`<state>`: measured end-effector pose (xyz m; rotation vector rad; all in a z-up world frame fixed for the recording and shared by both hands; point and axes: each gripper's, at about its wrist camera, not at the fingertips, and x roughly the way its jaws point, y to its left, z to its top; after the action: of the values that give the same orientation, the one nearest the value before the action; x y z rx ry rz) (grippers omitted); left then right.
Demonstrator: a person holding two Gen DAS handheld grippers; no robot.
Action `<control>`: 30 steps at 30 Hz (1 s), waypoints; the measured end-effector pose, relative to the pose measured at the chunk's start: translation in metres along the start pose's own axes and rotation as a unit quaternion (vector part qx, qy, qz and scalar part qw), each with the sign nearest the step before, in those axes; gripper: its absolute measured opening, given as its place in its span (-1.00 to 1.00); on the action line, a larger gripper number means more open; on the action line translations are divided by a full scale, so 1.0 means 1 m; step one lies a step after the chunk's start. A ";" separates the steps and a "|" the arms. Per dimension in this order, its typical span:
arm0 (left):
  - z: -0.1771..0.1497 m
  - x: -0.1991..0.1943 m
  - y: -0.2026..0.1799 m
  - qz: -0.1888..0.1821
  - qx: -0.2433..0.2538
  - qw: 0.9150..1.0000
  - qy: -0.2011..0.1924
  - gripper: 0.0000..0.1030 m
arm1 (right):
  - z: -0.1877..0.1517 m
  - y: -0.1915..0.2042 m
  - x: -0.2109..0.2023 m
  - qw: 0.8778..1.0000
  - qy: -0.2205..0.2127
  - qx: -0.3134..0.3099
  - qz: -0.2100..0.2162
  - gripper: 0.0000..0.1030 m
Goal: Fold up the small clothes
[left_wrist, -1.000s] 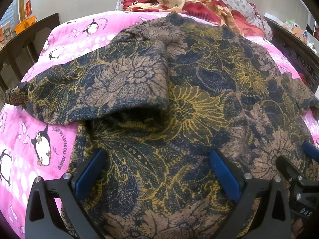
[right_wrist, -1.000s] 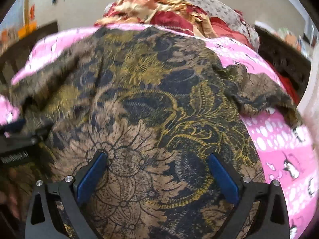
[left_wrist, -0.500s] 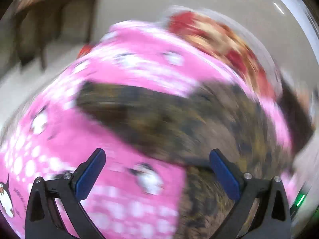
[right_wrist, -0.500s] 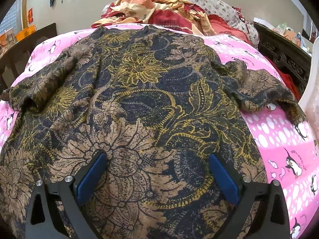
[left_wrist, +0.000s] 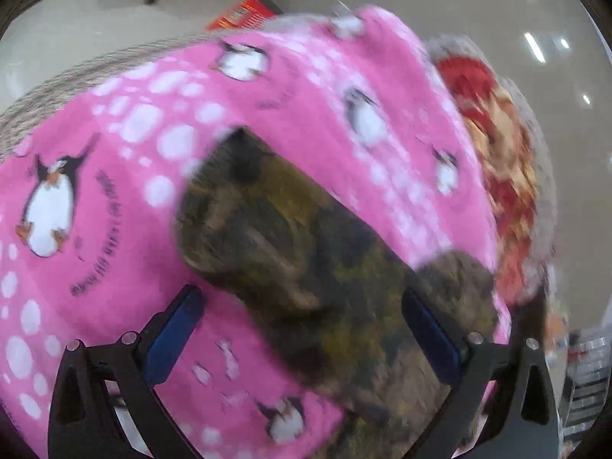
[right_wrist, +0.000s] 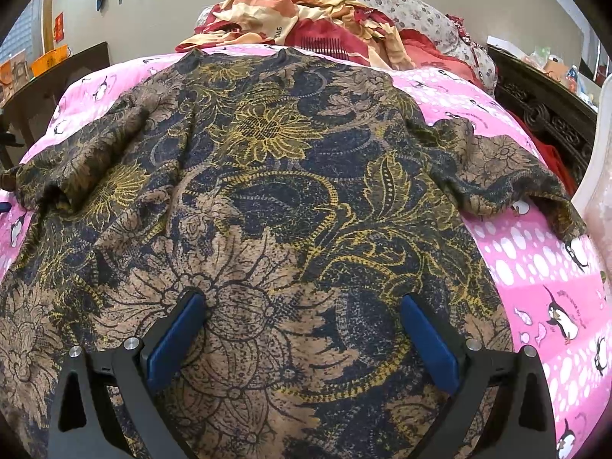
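A dark floral shirt (right_wrist: 267, 199) in navy, tan and yellow lies spread face down on a pink penguin blanket (right_wrist: 543, 267). Its right sleeve (right_wrist: 508, 176) sticks out to the right. My right gripper (right_wrist: 302, 340) is open and empty, low over the shirt's lower part. In the blurred left wrist view, the shirt's left sleeve (left_wrist: 290, 244) lies on the pink blanket (left_wrist: 114, 176). My left gripper (left_wrist: 302, 340) is open and empty, with the sleeve's base between its fingers.
A heap of red and cream bedding (right_wrist: 306, 23) and a grey patterned pillow (right_wrist: 401, 4) lie at the bed's far end. Dark carved wooden furniture (right_wrist: 543, 114) stands on the right, a dark table (right_wrist: 57, 72) on the left. The bed's left edge and pale floor (left_wrist: 76, 38) show.
My left gripper has swung left, away from the shirt's body toward the left sleeve and the bed's edge. My right gripper has stayed nearly still over the shirt.
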<state>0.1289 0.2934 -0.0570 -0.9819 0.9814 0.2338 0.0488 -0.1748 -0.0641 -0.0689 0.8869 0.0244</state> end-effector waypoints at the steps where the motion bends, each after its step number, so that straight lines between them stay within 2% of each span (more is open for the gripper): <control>1: 0.000 0.001 0.004 -0.004 -0.009 1.000 -0.001 0.83 | 0.000 0.000 0.000 1.000 0.000 0.000 0.000 1.00; 2: 0.000 -0.001 0.006 0.005 -0.009 1.000 -0.007 0.43 | 0.000 0.000 0.000 1.000 -0.001 0.000 -0.001 1.00; 3: -0.001 -0.005 0.007 0.023 -0.002 1.000 -0.011 0.19 | 0.000 0.000 0.000 1.000 0.000 -0.001 -0.001 1.00; 5: -0.002 -0.008 0.014 0.020 0.008 1.000 -0.003 -0.81 | 0.000 0.001 0.000 1.000 -0.001 -0.001 -0.002 1.00; 8: -0.005 -0.018 0.040 0.006 0.002 1.000 0.004 -0.82 | 0.000 0.000 0.000 1.000 -0.001 -0.001 -0.001 1.00; 12: -0.011 -0.019 0.049 -0.040 0.038 0.998 -0.001 -0.57 | 0.000 0.000 0.000 1.000 -0.001 -0.002 -0.002 1.00; 15: -0.011 -0.017 0.046 -0.072 0.039 0.997 -0.006 -0.14 | 0.000 0.001 0.000 1.000 -0.001 -0.001 -0.001 1.00; 17: -0.008 -0.016 0.039 -0.087 0.035 0.996 -0.011 0.27 | 0.000 0.001 0.000 1.000 0.000 -0.002 -0.002 1.00; 20: -0.002 -0.013 0.020 -0.069 0.048 0.996 -0.036 0.39 | 0.000 0.001 0.000 1.000 0.000 -0.002 -0.002 1.00; 21: -0.002 -0.012 0.015 -0.065 0.060 0.995 -0.041 0.38 | 0.000 0.001 0.000 1.000 0.000 -0.002 -0.002 1.00; 22: -0.002 -0.012 0.011 -0.059 0.071 0.995 -0.045 0.23 | 0.000 0.001 0.000 1.000 0.000 -0.002 -0.002 1.00; 23: -0.004 -0.015 0.007 -0.049 0.086 0.994 -0.053 -0.32 | 0.000 0.001 0.000 1.000 0.000 -0.002 -0.002 1.00; 25: -0.004 -0.020 0.001 -0.018 0.107 0.992 -0.061 -0.93 | 0.000 0.001 0.000 1.000 -0.001 -0.002 -0.003 1.00; 27: -0.001 -0.033 -0.003 -0.002 0.121 0.989 -0.088 -0.93 | 0.000 0.001 0.000 1.000 0.000 -0.002 -0.003 1.00; 30: 0.015 -0.072 -0.017 0.020 0.156 0.976 -0.147 -0.93 | 0.000 0.001 0.000 1.000 0.000 -0.002 -0.002 1.00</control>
<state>0.1061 0.3128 0.0127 -0.6183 0.7380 0.2426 0.0487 -0.1735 -0.0642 -0.0735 0.8858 0.0222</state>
